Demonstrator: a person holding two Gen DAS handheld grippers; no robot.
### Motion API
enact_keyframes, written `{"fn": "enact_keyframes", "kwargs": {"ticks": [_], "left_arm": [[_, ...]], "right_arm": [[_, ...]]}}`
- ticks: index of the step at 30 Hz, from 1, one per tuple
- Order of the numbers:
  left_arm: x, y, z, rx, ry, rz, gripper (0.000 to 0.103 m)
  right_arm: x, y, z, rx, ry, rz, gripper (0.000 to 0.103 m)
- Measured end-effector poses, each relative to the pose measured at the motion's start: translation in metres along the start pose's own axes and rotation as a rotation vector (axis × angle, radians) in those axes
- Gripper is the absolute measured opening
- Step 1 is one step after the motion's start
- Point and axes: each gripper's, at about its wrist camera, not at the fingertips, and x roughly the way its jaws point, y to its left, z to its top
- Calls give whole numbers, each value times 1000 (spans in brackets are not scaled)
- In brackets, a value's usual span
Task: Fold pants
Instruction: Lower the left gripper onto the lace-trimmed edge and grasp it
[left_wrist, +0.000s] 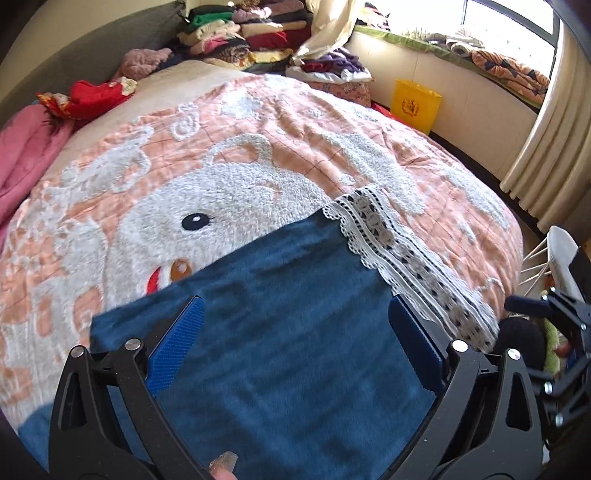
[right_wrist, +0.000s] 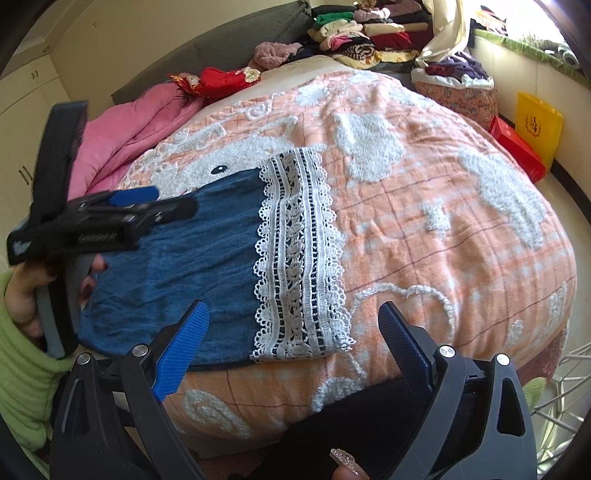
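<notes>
The blue pants lie folded flat on the peach rabbit blanket, with a white lace hem along their right end. In the left wrist view the pants fill the foreground, lace hem to the right. My left gripper is open and hovers just above the blue cloth; it also shows in the right wrist view over the pants' left part. My right gripper is open and empty, above the lace hem's near corner at the bed's front edge.
Stacks of folded clothes stand at the bed's far end. A pink quilt and a red garment lie at the far left. A yellow bag and a red box stand on the floor at the right. A white wire rack stands by the bed's right corner.
</notes>
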Motion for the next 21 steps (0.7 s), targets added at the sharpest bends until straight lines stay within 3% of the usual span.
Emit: {"fn": "enact_keyframes", "kwargs": {"ticks": [6,15,16,17,21], "left_arm": [[36,11,23,-18,55,-59,93],[75,8,51,50,91,-173,92],[77,7,51,53,96,-186,82],[81,5,51,54,106,-199,68],[85,-4,47,75,101,-223,65]], "right_arm": [[14,-1,-2,29,29,25,92],[31,-12,-4,96,62,75,89],[31,-12,-3,94,55,83,74],[31,-10,-3,91,49,89,67],[36,-8,1,89,49,112,67]]}}
